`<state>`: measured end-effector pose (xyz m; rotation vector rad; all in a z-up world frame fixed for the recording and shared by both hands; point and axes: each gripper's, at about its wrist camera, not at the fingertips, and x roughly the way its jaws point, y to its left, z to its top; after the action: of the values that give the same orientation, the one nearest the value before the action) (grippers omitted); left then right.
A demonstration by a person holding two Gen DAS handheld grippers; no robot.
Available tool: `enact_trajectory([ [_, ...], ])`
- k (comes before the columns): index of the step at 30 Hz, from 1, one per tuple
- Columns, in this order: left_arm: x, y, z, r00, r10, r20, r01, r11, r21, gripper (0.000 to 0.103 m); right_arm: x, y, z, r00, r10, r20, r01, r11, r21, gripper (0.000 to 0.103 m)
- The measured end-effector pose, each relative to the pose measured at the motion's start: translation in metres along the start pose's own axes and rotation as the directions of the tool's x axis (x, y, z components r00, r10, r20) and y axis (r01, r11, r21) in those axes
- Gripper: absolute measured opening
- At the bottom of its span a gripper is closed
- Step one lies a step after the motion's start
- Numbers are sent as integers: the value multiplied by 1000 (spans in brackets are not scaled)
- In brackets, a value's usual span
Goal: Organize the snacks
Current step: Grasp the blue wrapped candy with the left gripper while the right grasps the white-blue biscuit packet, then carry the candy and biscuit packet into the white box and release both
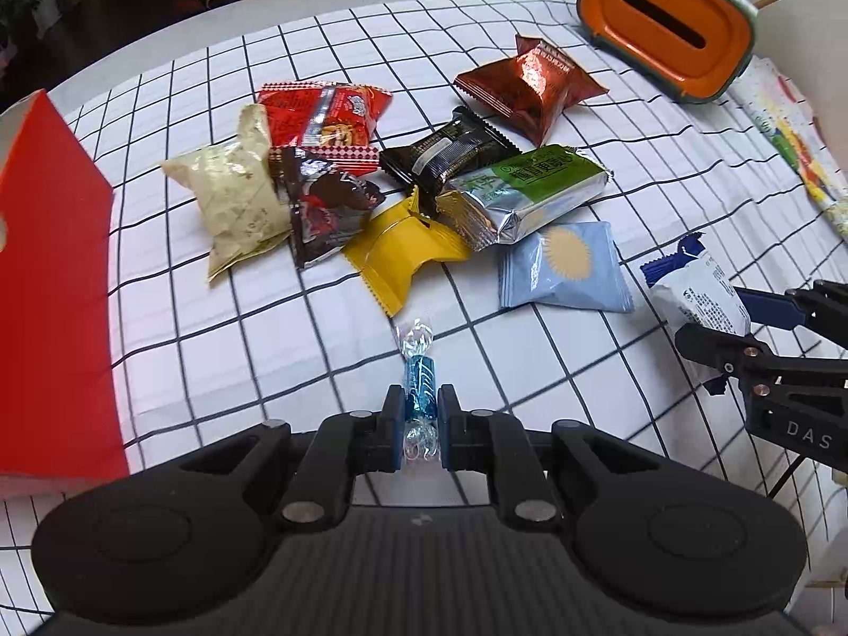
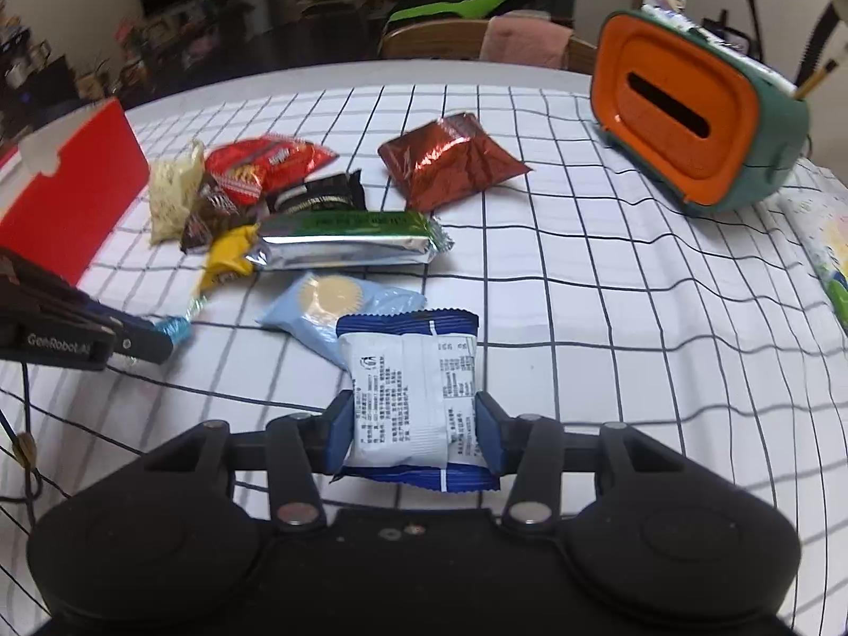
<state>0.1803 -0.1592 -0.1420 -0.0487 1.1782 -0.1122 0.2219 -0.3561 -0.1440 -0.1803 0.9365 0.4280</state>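
Observation:
My left gripper [image 1: 418,413] is shut on a small blue wrapped candy [image 1: 420,384] just above the checked cloth. My right gripper [image 2: 413,424] is shut on a white and blue snack packet [image 2: 408,397], which also shows at the right of the left wrist view [image 1: 699,297]. A pile of snack packets lies beyond: cream [image 1: 233,196], red [image 1: 323,116], dark brown [image 1: 323,201], black [image 1: 450,151], yellow [image 1: 408,249], green and silver [image 1: 524,191], light blue [image 1: 562,267] and copper red [image 1: 530,87].
A red box [image 1: 47,286] stands at the left of the table. An orange and green tissue holder [image 1: 673,26] stands at the back right, with a printed packet [image 1: 789,143] beside it. The white checked tablecloth [image 1: 265,350] covers the table. Chairs stand behind the far edge.

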Motion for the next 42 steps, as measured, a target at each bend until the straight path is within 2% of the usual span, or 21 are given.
enact_trajectory([
  [9,-34,23,-19,999,-42,33,41,999,8,12,-37,40,-1,999,5,44,-7,999,48,46],
  [16,-77,44,-31,992,-49,113,46,998,33,12,-60,82,9,997,5,79,-8,999,32,46],
  [24,-124,83,-36,978,-21,206,17,1000,23,12,-79,130,29,993,10,121,-10,1000,-1,46],
  [33,-163,135,-38,954,29,298,-26,1000,-13,12,-89,191,60,987,26,157,-12,996,-91,46],
  [37,-177,160,-39,943,58,329,-48,998,-40,12,-87,218,74,985,43,169,-23,992,-121,46],
  [42,-183,190,-40,937,93,337,-73,995,-72,12,-78,251,91,982,66,177,-38,987,-158,46],
])
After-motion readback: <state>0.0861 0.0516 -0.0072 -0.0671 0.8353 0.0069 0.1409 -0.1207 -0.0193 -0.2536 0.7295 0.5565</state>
